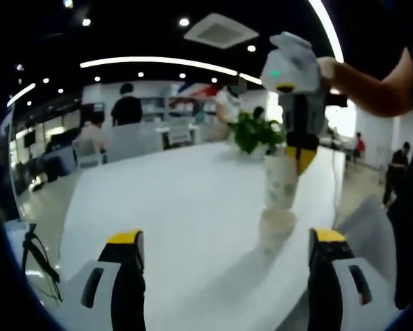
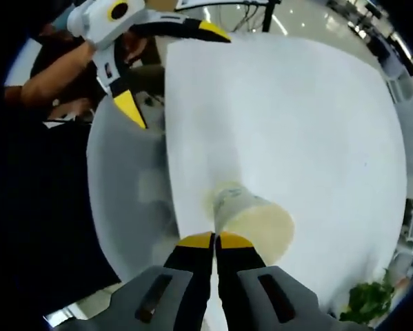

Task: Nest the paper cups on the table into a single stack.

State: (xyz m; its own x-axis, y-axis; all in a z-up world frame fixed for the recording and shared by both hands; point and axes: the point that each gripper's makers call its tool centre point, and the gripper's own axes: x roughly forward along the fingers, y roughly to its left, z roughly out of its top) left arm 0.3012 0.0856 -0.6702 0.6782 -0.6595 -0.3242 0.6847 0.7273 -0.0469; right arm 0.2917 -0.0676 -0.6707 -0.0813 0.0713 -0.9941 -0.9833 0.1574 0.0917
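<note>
A: Where are the cups, taking the white round table (image 1: 192,207) as the mark?

B: A plain white paper cup (image 1: 276,231) stands upright on it, near the table's right edge in the left gripper view. Directly above it hangs a white paper cup with green spots (image 1: 281,181), mouth up, pinched at its rim by the right gripper (image 1: 300,153), whose yellow tips are closed on it. I cannot tell whether the two cups touch.

A: And the left gripper (image 1: 223,241)?

B: Jaws wide apart, holding nothing, low over the table's near side.

A: Anything nearby?

B: A green leafy plant (image 1: 257,132) beyond the cups. Leftward the tabletop lies broad and bare. A grey chair seat (image 2: 127,186) sits just off the table's edge.
</note>
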